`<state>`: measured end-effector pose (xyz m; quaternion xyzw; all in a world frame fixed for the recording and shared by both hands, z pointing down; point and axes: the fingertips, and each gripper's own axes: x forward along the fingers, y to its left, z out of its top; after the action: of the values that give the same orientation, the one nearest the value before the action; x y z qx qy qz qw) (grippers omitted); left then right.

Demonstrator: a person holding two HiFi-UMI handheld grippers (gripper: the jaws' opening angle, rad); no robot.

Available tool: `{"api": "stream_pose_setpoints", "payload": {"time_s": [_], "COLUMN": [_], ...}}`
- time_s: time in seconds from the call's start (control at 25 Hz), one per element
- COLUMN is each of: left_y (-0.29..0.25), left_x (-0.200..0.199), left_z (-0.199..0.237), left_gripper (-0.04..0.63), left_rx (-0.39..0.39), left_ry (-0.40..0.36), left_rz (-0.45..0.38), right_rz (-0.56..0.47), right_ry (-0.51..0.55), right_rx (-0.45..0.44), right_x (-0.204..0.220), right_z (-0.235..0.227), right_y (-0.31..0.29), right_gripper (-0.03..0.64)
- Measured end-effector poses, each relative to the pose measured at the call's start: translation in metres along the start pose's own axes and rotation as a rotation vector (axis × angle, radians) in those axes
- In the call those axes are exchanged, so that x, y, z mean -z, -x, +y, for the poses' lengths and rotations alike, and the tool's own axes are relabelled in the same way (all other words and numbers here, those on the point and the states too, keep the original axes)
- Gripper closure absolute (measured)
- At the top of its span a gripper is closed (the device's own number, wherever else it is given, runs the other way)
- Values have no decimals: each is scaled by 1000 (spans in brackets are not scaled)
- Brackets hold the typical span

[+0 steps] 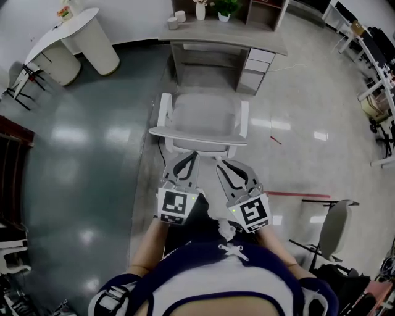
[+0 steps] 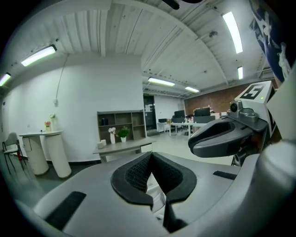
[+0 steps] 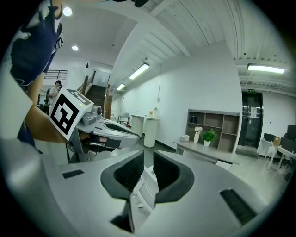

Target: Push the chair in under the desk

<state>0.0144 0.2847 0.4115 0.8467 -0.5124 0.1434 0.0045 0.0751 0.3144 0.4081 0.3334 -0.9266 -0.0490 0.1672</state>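
Pushing: your left gripper (image 1: 192,154) and right gripper (image 1: 218,160) fingers clamp the white armchair (image 1: 203,114); next, drive it under the grey desk (image 1: 271,42).

I see a potted plant (image 1: 226,7) and cups (image 1: 175,20) far ahead, a white counter (image 1: 92,37) far left, and a spare chair (image 1: 334,227) near right.

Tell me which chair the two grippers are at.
The white chair facing the desk, just ahead of the left gripper and right gripper; the grey chair stands apart at the right.
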Motion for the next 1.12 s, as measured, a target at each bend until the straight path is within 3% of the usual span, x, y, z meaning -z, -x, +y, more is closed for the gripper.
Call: {"api": "stream_pose_setpoints", "payload": {"time_s": [0.28, 0.48, 0.64, 0.8, 0.96, 1.12], "left_y": [-35, -53, -64, -71, -76, -83], "left_x": [21, 48, 64, 85, 110, 133], "left_z": [44, 63, 69, 70, 64, 63], "left_gripper": [586, 586, 584, 583, 489, 455], "left_rx": [63, 99, 144, 180, 265, 294], "left_ry": [-49, -118, -123, -199, -242, -345], "left_rz": [70, 132, 166, 227, 294, 355], "right_rz": [103, 206, 256, 295, 336, 389], "right_ry": [-64, -23, -1, 12, 33, 126], "right_rx": [-39, -79, -84, -85, -101, -114], "right_x": [21, 51, 68, 81, 92, 108], "right_z": [-13, -10, -9, -11, -10, -6], "right_y": [-61, -95, -112, -124, -135, -144], "right_gripper": [561, 515, 511, 505, 500, 497]}}
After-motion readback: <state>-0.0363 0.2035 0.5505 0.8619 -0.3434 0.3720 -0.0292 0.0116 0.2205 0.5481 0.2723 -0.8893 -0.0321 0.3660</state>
